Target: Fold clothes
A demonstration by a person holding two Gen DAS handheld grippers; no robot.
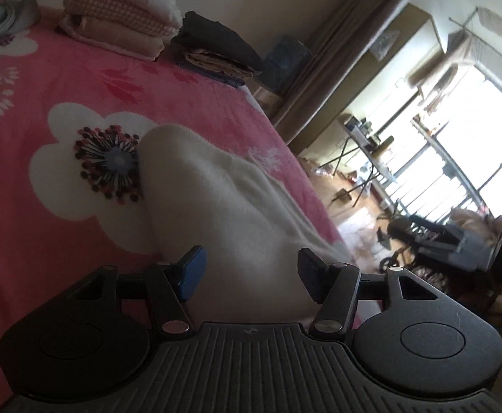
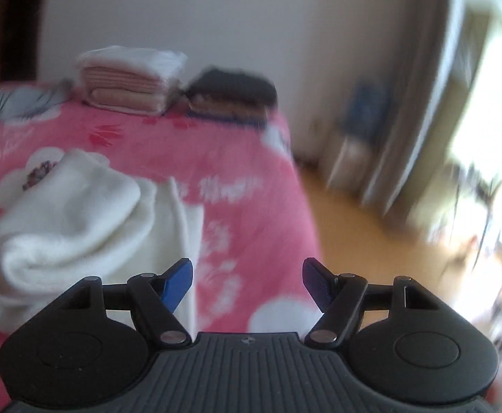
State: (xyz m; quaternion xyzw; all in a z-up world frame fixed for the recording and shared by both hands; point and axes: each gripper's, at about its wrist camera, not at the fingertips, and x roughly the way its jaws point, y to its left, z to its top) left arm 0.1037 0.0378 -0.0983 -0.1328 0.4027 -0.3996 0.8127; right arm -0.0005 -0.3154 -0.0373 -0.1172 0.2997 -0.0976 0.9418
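The white fleecy garment (image 2: 75,213) lies on the pink flowered bed (image 2: 237,144) near its edge, partly doubled over itself, with one thick rolled fold and a flatter flap beside it, soft and loose rather than squared off. Both tools stand with fingers spread and grip nothing: the left tool (image 1: 251,275) hangs close over the cloth, the right tool (image 2: 247,282) over its flap and the bed, likely placed to take hold. Two folded stacks (image 2: 130,79) sit at the far end, by the wall
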